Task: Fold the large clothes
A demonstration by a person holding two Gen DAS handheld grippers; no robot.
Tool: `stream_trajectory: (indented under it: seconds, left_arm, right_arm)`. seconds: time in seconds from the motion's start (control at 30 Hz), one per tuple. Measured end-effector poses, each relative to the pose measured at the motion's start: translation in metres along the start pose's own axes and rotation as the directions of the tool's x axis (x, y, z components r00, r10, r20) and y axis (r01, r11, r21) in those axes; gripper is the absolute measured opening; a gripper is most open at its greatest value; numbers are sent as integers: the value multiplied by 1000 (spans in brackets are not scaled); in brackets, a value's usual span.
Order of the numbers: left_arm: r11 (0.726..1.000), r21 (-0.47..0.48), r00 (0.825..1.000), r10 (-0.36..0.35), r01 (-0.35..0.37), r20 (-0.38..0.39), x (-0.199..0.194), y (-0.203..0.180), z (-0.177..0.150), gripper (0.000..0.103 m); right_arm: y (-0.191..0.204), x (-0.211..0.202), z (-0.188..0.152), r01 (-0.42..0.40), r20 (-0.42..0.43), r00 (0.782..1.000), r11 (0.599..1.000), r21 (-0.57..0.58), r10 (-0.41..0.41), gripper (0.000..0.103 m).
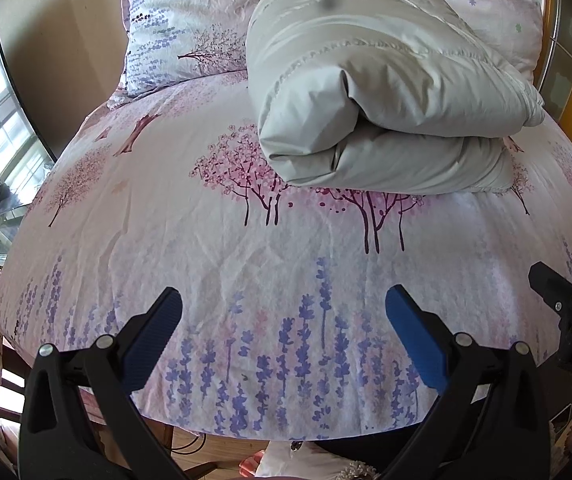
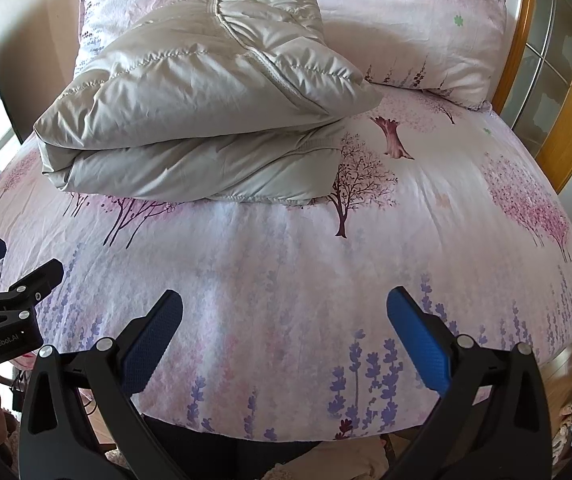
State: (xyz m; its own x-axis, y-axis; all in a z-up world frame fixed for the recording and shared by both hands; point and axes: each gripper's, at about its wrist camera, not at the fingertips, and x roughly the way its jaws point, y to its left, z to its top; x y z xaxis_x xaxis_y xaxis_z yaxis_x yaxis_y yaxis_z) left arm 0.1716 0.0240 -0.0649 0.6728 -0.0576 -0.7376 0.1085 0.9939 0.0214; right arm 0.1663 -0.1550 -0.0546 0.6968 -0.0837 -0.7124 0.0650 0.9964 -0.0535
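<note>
At the far left of your left wrist view a dark screen (image 1: 2,120) leans by the wall and mirrors a bright window. Next to it comes the bed (image 1: 246,264), its sheet printed with pink trees and purple lavender, and a matching pillow (image 1: 178,28) stands at the head. Your left claw (image 1: 284,310) hangs over the near edge of the bed with its jaws spread wide and nothing between them; the blue pads (image 1: 415,332) face the lavender print. Further right and up the bed lies the jacket (image 1: 385,104), a pale grey puffy one, folded into a thick bundle with its rolled edge turned towards you. It rests on the sheet, well apart from both claws. At the right edge of this view the tip of your right claw (image 1: 557,280) pokes in, beside the left one.

In your right wrist view the left claw (image 2: 10,276) shows at the far left, just above the bed edge. The jacket (image 2: 206,96) sits up and left of centre, its stitched hem on top. Your right claw (image 2: 285,310) is also wide open and empty over the near edge. A second pillow (image 2: 425,28) lies behind the jacket to the right, and a wooden headboard (image 2: 525,40) curves past it
</note>
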Motion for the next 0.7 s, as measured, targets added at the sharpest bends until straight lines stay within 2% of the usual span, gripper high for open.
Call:
stream_trajectory:
  seconds: [0.7]
  left_arm:
    - [1000, 6, 1000, -5, 5, -2, 2, -2, -1, 101]
  right_arm:
    - [0, 2, -1, -3, -3, 1000, 1000, 1, 3, 102]
